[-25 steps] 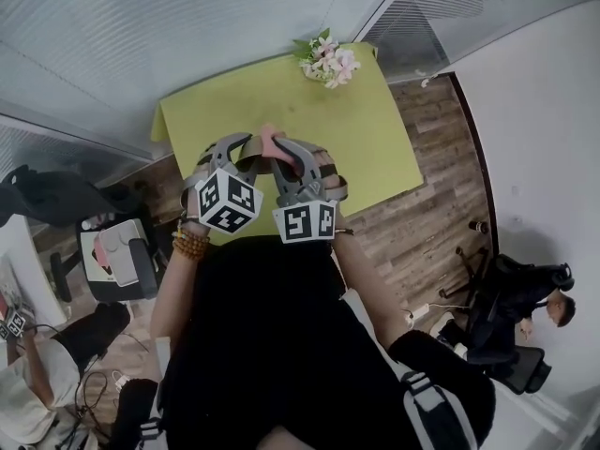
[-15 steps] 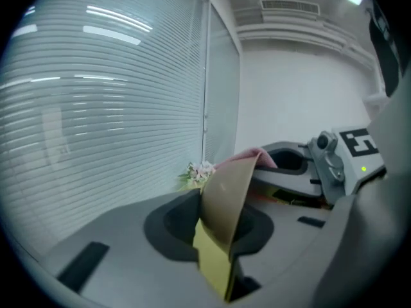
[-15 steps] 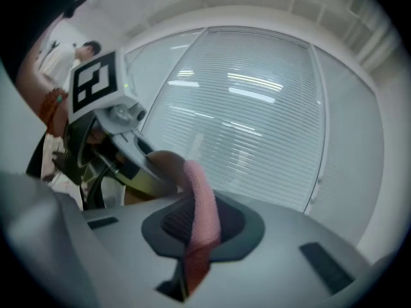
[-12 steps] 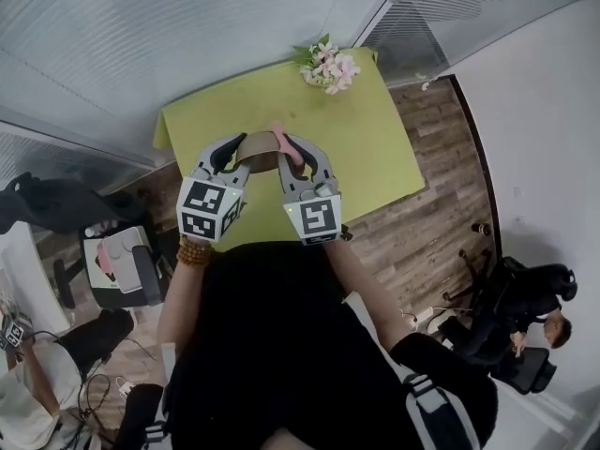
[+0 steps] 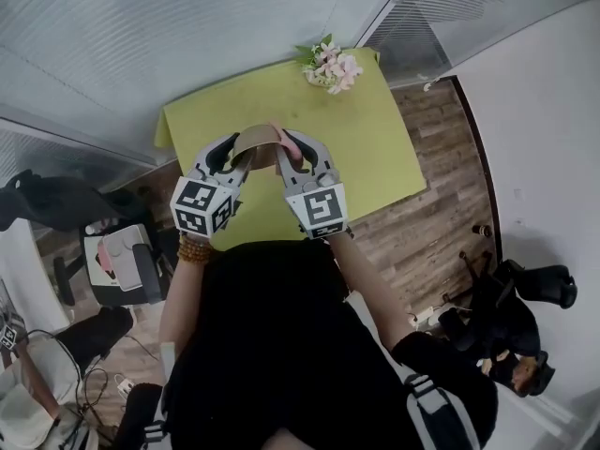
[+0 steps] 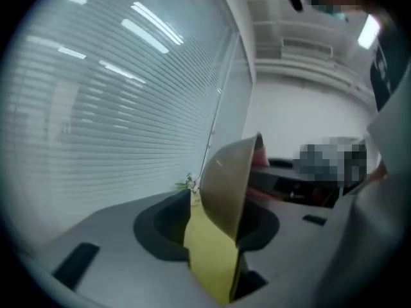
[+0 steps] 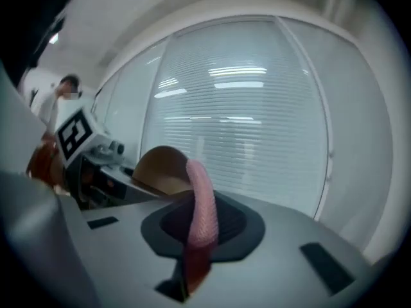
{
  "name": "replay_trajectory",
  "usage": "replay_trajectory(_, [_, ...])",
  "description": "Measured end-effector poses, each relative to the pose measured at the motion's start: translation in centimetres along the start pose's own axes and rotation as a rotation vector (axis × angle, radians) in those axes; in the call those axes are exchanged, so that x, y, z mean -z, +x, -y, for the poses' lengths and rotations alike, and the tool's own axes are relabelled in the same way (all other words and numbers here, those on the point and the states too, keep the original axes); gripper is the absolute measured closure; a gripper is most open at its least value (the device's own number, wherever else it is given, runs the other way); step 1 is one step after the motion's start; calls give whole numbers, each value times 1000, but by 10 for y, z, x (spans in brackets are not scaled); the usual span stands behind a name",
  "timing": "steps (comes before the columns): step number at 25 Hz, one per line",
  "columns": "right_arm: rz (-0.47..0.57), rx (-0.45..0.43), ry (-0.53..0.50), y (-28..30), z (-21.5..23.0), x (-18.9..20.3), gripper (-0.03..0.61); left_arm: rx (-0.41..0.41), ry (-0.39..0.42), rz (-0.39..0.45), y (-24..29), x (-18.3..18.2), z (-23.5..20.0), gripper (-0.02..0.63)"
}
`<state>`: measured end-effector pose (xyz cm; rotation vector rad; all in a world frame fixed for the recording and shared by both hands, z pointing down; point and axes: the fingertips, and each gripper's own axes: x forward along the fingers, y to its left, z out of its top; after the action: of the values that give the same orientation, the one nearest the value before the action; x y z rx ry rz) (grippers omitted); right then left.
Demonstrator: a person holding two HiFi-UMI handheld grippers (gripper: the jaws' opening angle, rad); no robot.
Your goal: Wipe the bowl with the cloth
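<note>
L hand-held gripper [image 5: 234, 154], centre of head view: jaws part-way open and have just been opening, w/ the wall of the bowl [image 5: 255, 142] btw them. Bowl's bulge is against one jaw tip, rim down against the other, so the bowl is carried tilted on edge, clear of the counter [image 5: 370, 148]. R hand-held gripper [image 5: 300, 150] is just beside it: jaws closed tight on the pink cloth [image 7: 201, 201], which stands up as a narrow strip, top end meeting the bowl.

Tips are over the counter's middle, marker cubes toward its near edge. Green top is bare right of and beyond them, only flowers [image 5: 330, 64] at the far edge, upper centre. Blinds [image 5: 141, 45] run close behind the counter; wood floor [image 5: 422, 223] lies open to the right.

Left gripper view alone shows a green strip of counter through the jaw gap under the bowl. Right gripper view alone shows cloth-to-bowl contact, plus the L hand-held gripper at frame left. Head view shows neither grip.
</note>
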<state>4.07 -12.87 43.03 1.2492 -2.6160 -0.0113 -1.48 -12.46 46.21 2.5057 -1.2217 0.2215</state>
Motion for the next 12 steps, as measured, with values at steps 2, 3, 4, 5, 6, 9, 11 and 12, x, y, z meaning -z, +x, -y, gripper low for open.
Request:
replay_trajectory(2, [-22, -7, -255, -2, -11, -8, 550, -68, 192, -74, 3, 5, 3, 488])
replay_trajectory(3, [-31, -5, -361, -2, -18, -10, 553, -98, 234, -93, 3, 6, 3, 504])
replay_trajectory(4, [-36, 2, -451, -2, -24, -12, 552, -114, 222, -99, 2, 8, 1, 500])
replay_trajectory(5, [-33, 10, -515, -2, -29, -13, 552, -114, 159, -92, 1, 8, -1, 503])
replay_trajectory(6, [-22, 18, -540, -2, -31, -16, 552, -103, 68, -68, 0, 7, -3, 509])
replay_trajectory(9, [67, 16, -403, 1, -26, -31, 553, -53, -194, 90, -9, -12, -6, 515])
replay_trajectory(11, [146, -28, -205, 4, -19, -38, 554, -6, -357, 208, -13, -26, -8, 515])
replay_trajectory(12, [168, -60, -82, 5, -15, -38, 551, 22, -439, 256, -14, -31, -8, 515])
